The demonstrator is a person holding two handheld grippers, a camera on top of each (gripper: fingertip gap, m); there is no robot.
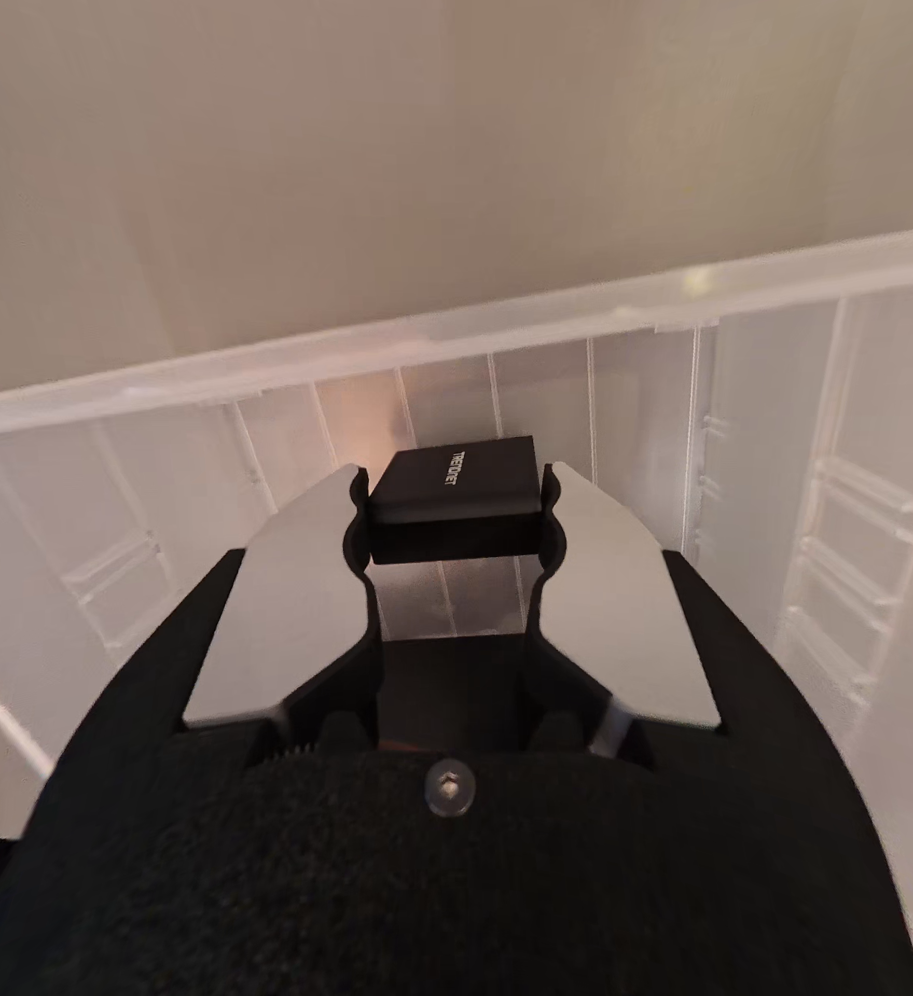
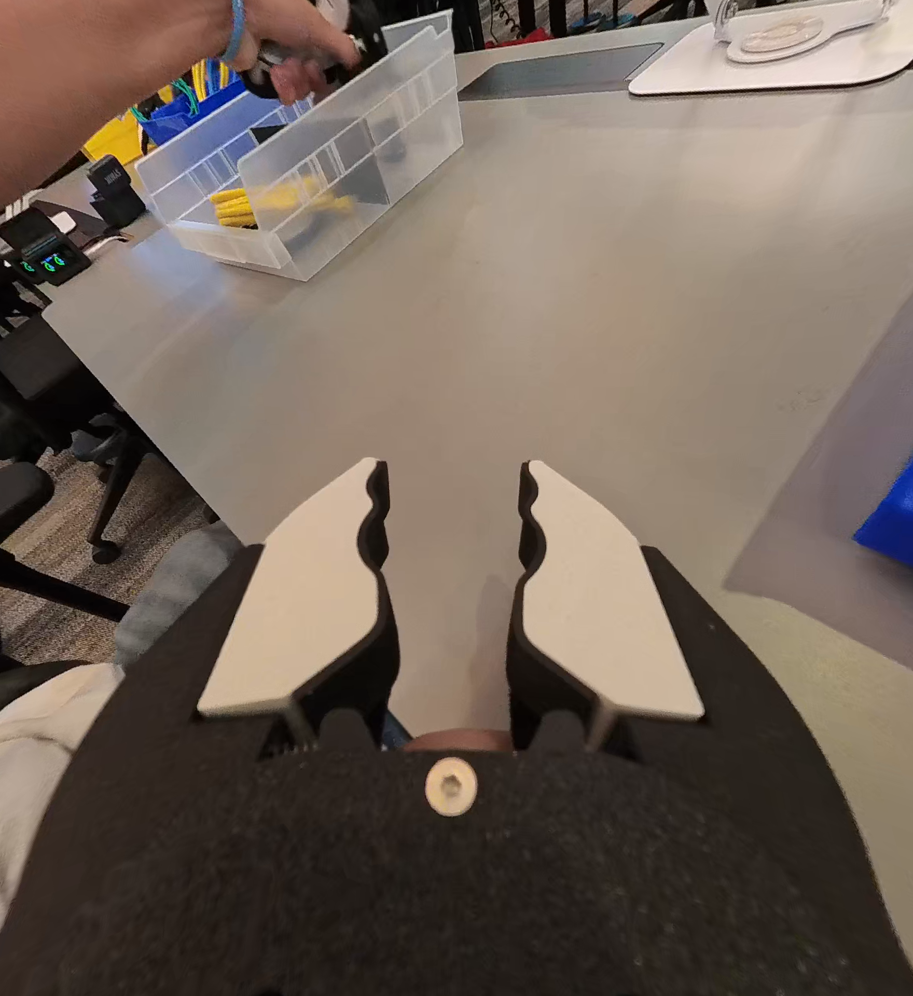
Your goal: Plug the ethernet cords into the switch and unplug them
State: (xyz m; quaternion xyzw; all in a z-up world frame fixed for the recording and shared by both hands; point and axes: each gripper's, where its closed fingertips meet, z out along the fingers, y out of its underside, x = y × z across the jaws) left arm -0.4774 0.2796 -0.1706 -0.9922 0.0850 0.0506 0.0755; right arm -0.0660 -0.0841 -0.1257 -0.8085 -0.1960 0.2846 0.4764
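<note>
Left wrist view: left claw [image 1: 453, 509] clamps black switch [image 1: 451, 498], both pads pressed on its sides, inside the clear bin [image 1: 659, 431].
Right claw [image 2: 454, 512]: half open, bare, over desk [image 2: 551, 323] near edge.

table: grey top [image 2: 578, 280] | floor: speckled carpet [image 2: 50, 544] | seating: black office chairs [image 2: 7, 496] | light: soft, indoor

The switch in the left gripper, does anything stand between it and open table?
Yes. The switch, clamped between the left gripper pads, sits inside the clear bin; its ribbed wall and rim rise just ahead.
</note>
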